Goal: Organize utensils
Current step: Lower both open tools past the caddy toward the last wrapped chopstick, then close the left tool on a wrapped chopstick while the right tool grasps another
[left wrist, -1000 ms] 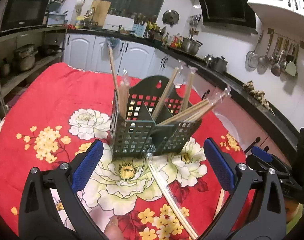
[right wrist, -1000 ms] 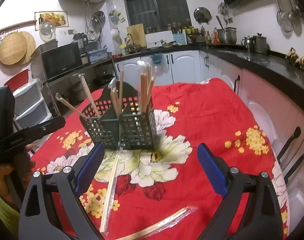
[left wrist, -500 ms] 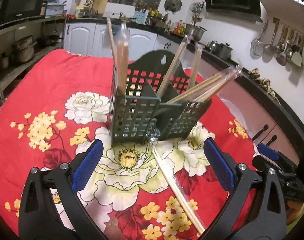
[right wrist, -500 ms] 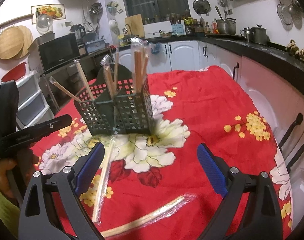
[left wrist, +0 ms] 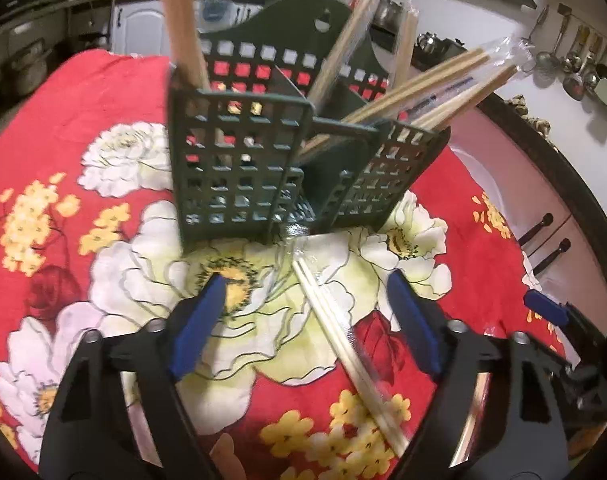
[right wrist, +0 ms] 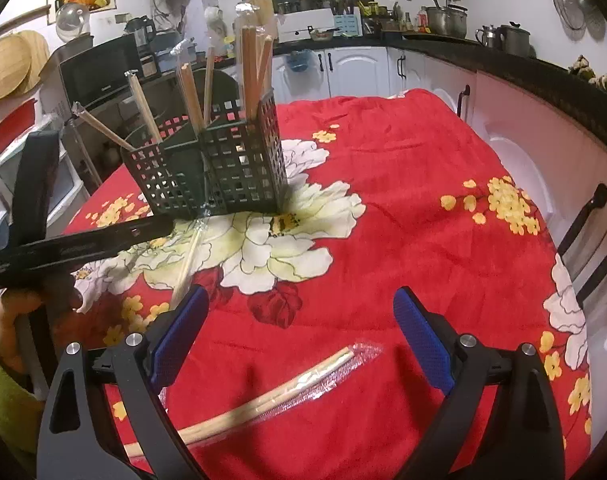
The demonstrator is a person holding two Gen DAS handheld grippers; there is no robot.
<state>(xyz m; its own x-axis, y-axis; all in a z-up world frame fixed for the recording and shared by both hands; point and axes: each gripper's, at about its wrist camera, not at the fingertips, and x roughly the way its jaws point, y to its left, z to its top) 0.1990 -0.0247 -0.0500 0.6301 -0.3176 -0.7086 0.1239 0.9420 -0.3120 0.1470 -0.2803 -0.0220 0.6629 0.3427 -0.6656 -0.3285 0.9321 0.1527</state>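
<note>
A dark green lattice utensil holder (left wrist: 263, 168) stands on the red flowered tablecloth (left wrist: 103, 88), with several wrapped chopstick pairs (left wrist: 423, 88) leaning in its compartments. It also shows in the right wrist view (right wrist: 223, 168). One wrapped chopstick pair (left wrist: 343, 332) lies on the cloth from the holder's base toward me, between the open fingers of my left gripper (left wrist: 307, 320). My right gripper (right wrist: 299, 332) is open and empty, low over another wrapped pair (right wrist: 279, 392) lying crosswise on the cloth. The first pair also shows in that view (right wrist: 189, 260).
The left gripper's body (right wrist: 79, 244) and the hand holding it sit at the left of the right wrist view. A dark counter (right wrist: 523, 68) with pots and white cabinets rings the table. The table edge (right wrist: 555, 240) drops off on the right.
My left gripper has moved closer to the holder and lower over the lying chopsticks. My right gripper has dropped lower and closer to the crosswise pair.
</note>
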